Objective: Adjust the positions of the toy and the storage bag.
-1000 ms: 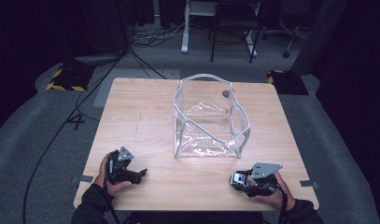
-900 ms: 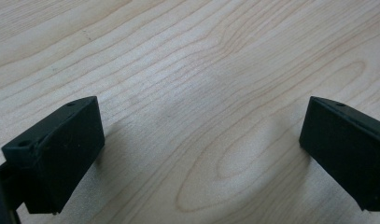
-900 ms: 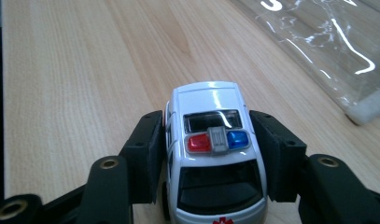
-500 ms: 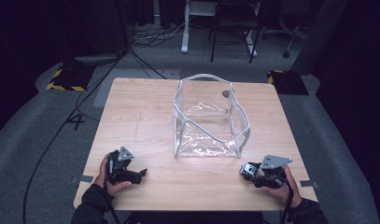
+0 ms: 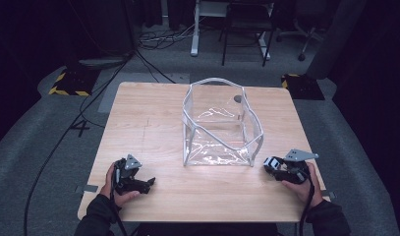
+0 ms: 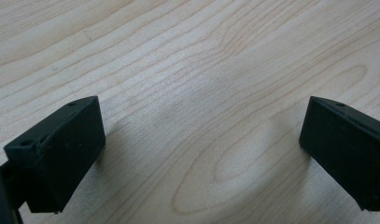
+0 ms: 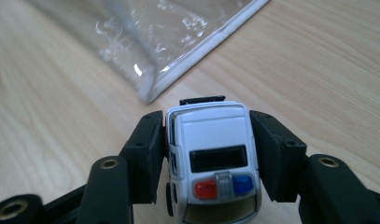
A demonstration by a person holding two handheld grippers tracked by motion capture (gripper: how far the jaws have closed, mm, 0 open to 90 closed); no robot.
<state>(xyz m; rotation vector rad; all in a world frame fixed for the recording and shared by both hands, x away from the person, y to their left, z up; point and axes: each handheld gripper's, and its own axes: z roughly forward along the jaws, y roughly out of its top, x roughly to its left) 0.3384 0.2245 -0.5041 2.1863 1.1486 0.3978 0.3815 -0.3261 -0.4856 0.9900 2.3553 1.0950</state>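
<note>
The right gripper was clamped on the toy car's flat sides near the clear bag; light, hard, probably slippery (wheels roll). The left gripper sat apart, empty.

The square bench of light wood stands on a grey carpet floor in a dark room. At the far side stand a white metal desk frame and a black chair. Black cables lie on the floor, and yellow-black striped plates lie at far left and far right.
</note>
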